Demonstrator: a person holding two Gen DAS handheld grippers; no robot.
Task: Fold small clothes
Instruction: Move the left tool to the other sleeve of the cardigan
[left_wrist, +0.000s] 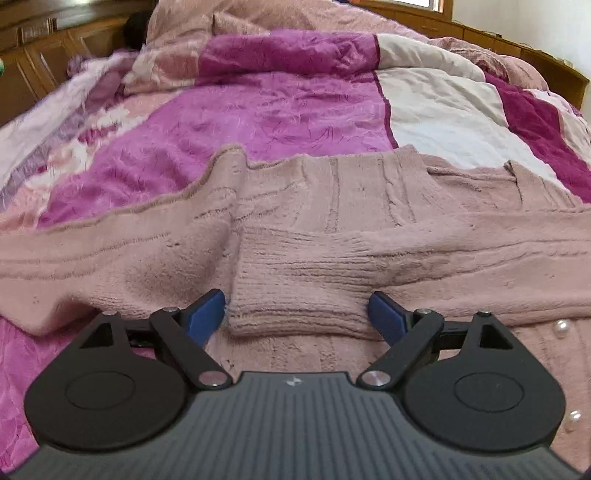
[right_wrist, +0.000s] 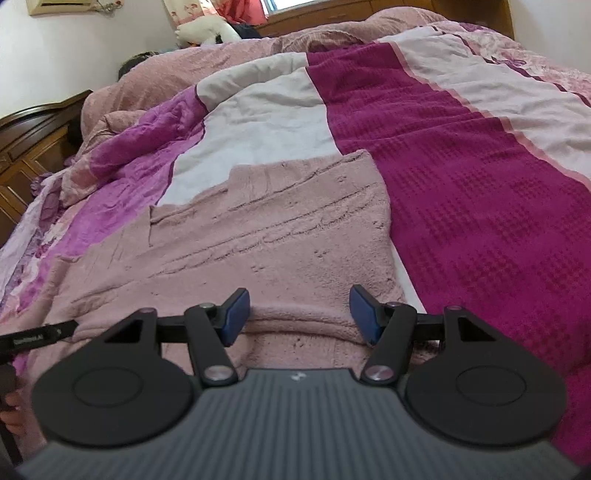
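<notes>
A fuzzy pink knitted cardigan (left_wrist: 332, 206) lies spread across the bed, one sleeve folded over its body. The sleeve's ribbed cuff (left_wrist: 295, 295) lies between the blue pads of my left gripper (left_wrist: 297, 317), which is open wide and low over it. In the right wrist view the same cardigan (right_wrist: 258, 229) shows its right part. My right gripper (right_wrist: 299, 314) is half open over a raised fold of the knit (right_wrist: 299, 317) at the near edge. Its pads do not visibly pinch the fold.
The bed is covered by a magenta, pink and white quilt (left_wrist: 280, 110); a waffle-textured magenta stretch (right_wrist: 480, 206) lies right of the cardigan. Pearl buttons (left_wrist: 563, 326) show on the cardigan's near right. Wooden cabinets (left_wrist: 33, 62) stand at the left. A hand (right_wrist: 11, 410) shows at the left edge.
</notes>
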